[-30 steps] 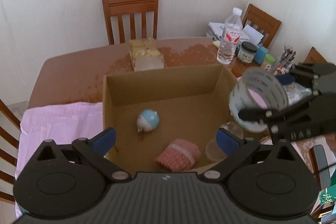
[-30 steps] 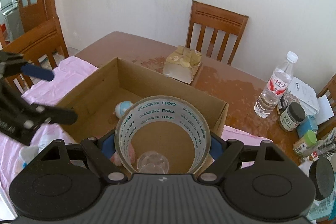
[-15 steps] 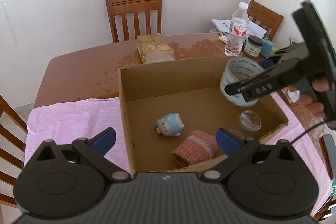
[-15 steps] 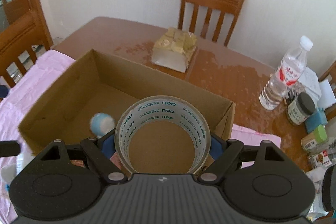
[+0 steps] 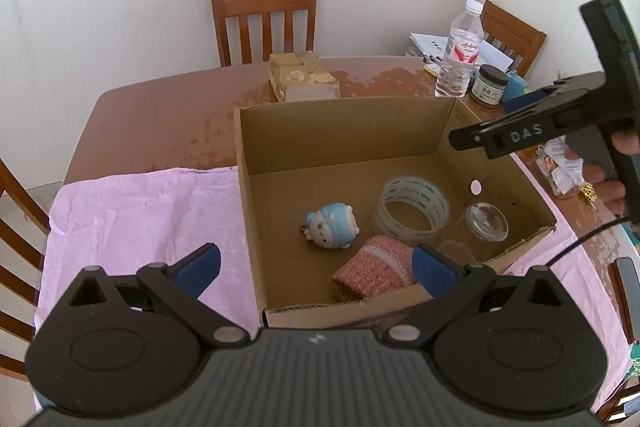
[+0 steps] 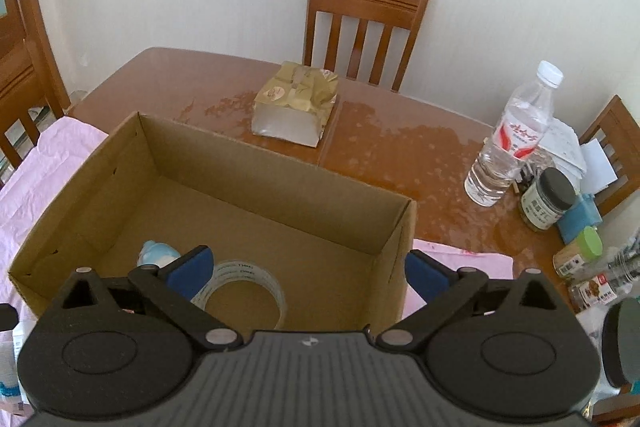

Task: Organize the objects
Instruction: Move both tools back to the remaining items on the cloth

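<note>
We look down into an open cardboard box set on a pink cloth at the near edge of a brown table. The tape roll lies flat on the box floor near the right wall, its hole facing up, so its axis stands upright; no long side to speak of. The right gripper hangs above the box's right wall, jaws spread wide and just opened, nothing between them, well clear of the roll. Our left gripper hovers over the near box wall, jaws also wide apart and empty.

Around the roll: a small blue-and-white toy just to its left, a pink knitted piece by the near wall, a clear round lid just to its right toward the near right corner. The right wall has a small hole.

Beyond the box, toward the far table edge, sits a gold-wrapped packet; at the far right corner a water bottle, a dark-lidded jar and papers. Chairs stand at the far side.

The left wrist view shows the whole box floor and a hand on the right gripper's handle. In the right wrist view the gripper body hides the near part of the roll, only the top of the toy shows, and we do not see the knitted piece or the lid
</note>
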The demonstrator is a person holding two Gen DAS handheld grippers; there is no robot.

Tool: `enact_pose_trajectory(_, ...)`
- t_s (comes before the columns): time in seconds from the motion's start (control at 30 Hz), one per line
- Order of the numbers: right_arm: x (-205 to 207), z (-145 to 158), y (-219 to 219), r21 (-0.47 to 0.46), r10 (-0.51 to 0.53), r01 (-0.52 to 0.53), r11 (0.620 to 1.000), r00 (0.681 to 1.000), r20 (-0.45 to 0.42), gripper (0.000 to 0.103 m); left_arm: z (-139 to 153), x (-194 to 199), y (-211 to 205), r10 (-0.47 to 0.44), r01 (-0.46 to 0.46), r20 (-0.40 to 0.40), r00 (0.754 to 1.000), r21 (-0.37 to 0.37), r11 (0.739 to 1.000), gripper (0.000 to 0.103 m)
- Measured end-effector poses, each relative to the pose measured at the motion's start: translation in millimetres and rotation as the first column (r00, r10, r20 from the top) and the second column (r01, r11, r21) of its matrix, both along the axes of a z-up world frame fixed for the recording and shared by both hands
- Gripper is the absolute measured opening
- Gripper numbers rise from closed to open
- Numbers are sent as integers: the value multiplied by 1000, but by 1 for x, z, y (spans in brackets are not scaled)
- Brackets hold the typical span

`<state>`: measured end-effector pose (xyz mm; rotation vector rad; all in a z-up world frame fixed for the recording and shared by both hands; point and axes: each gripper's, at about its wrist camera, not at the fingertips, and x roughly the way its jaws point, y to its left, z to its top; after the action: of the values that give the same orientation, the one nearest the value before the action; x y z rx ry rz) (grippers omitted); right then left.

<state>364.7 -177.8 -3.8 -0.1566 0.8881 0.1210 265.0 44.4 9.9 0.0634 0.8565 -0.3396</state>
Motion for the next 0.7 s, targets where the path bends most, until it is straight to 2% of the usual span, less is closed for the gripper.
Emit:
enact_pose_trajectory(0.4,-63,3,-1,71,-9,7,997,1000,24,103,-16,-32,1,57,-57,-18,998,-13,998,101)
enact_pose_trajectory(0.57,-98,-5,2,70,19,-22,997,998,52,103,-31,-52,7,120,-121,-38,992,-15,993,101)
enact_pose_trajectory(0.7,-124,-22,-3,101,20,-24,995,999,37,103,-41,-68,9,187,-188,-54,981,-11,982,101)
